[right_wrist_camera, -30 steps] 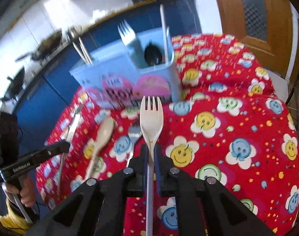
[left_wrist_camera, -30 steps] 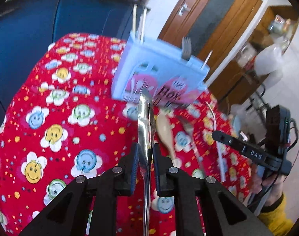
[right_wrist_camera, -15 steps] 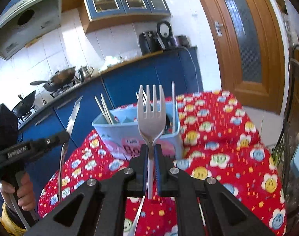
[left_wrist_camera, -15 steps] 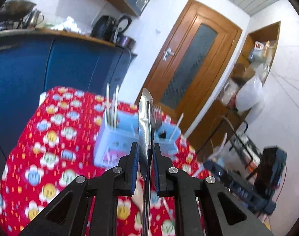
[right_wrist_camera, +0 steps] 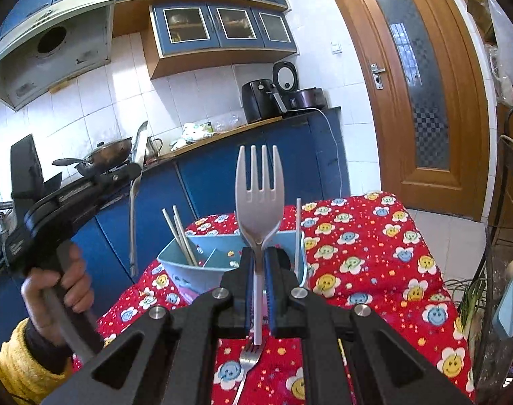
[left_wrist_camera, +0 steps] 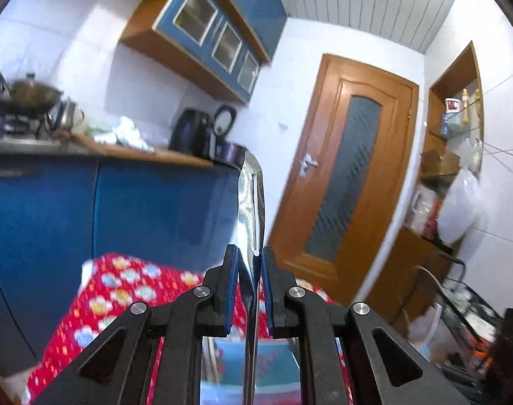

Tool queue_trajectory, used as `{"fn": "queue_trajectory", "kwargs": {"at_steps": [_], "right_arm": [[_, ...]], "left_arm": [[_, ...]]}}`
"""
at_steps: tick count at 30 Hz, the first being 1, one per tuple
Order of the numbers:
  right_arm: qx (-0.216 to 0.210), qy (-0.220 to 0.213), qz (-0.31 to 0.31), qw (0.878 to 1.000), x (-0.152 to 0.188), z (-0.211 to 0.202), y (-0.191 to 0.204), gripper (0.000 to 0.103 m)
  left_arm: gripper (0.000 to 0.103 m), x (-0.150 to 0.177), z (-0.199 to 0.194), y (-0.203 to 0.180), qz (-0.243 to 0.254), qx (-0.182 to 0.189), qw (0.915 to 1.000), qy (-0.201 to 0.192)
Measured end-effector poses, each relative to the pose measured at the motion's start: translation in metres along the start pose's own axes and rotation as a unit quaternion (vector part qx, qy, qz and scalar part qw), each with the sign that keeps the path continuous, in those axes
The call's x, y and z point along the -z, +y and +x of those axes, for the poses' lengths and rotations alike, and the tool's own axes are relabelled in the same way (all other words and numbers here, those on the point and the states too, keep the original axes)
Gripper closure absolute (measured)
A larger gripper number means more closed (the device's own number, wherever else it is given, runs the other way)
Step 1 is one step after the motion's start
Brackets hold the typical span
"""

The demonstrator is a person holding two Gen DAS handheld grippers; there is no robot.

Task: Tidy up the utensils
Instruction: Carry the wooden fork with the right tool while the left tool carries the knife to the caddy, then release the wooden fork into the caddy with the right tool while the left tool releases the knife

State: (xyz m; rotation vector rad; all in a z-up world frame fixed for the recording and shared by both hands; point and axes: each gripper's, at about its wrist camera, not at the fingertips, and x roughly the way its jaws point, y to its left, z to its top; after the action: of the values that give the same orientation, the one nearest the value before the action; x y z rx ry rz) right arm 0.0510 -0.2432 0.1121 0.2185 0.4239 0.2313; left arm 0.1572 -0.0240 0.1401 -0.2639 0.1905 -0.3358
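My left gripper point(left_wrist_camera: 249, 258) is shut on a metal knife point(left_wrist_camera: 250, 199), blade up, raised above the table; it also shows in the right wrist view point(right_wrist_camera: 135, 168) with the knife point(right_wrist_camera: 134, 202) hanging upright. My right gripper point(right_wrist_camera: 259, 253) is shut on a beige plastic fork point(right_wrist_camera: 259, 185), tines up, just in front of the light blue utensil box point(right_wrist_camera: 189, 263). The box holds chopsticks point(right_wrist_camera: 180, 233) at its left and a white stick point(right_wrist_camera: 297, 233) at its right. A metal fork point(right_wrist_camera: 246, 364) lies on the red smiley tablecloth point(right_wrist_camera: 357, 253) under my right gripper.
Blue kitchen cabinets point(right_wrist_camera: 256, 168) and a counter with a wok point(right_wrist_camera: 108, 155) and appliances point(right_wrist_camera: 259, 101) stand behind the table. A wooden door point(right_wrist_camera: 421, 84) is at the right. A wire rack point(right_wrist_camera: 506, 236) stands past the table's right edge.
Both grippers have risen and tilted up with their utensils. The view went from looking down on the table to looking across the kitchen. The box now sits below the left gripper.
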Motion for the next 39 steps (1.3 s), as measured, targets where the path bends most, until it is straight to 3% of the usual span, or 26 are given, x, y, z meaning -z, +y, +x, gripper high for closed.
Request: {"fn": "queue_trajectory", "kwargs": {"at_steps": [7, 14, 19, 25, 31, 32, 34, 39], "right_arm": [[0.006, -0.013, -0.010, 1.000, -0.016, 0.014, -0.003, 0.095], [0.026, -0.034, -0.031, 0.999, -0.029, 0.032, -0.001, 0.095], [0.048, -0.038, -0.050, 0.997, -0.028, 0.054, -0.001, 0.095], [0.056, -0.013, -0.050, 0.997, -0.018, 0.080, -0.006, 0.095], [0.047, 0.012, -0.039, 0.998, -0.007, 0.096, -0.010, 0.094], [0.042, 0.014, -0.035, 0.998, -0.005, 0.097, -0.010, 0.093], [0.040, 0.016, -0.031, 0.999, -0.004, 0.098, -0.011, 0.082], [0.037, 0.007, -0.026, 0.999, -0.007, 0.092, -0.012, 0.078]], "left_arm": [[0.090, 0.004, 0.022, 0.001, 0.012, -0.036, 0.9985, -0.041], [0.090, 0.025, 0.034, 0.012, 0.018, -0.071, 0.9957, -0.057], [0.090, 0.040, 0.044, 0.018, 0.021, -0.079, 0.9955, -0.047], [0.090, 0.054, 0.043, 0.026, 0.011, -0.084, 0.9949, -0.054], [0.090, 0.060, 0.039, 0.019, 0.034, -0.086, 0.9936, -0.064], [0.089, 0.060, 0.039, 0.017, 0.036, -0.086, 0.9935, -0.065], [0.088, 0.060, 0.038, 0.015, 0.037, -0.088, 0.9935, -0.063], [0.081, 0.059, 0.039, 0.014, 0.033, -0.088, 0.9946, -0.045]]}}
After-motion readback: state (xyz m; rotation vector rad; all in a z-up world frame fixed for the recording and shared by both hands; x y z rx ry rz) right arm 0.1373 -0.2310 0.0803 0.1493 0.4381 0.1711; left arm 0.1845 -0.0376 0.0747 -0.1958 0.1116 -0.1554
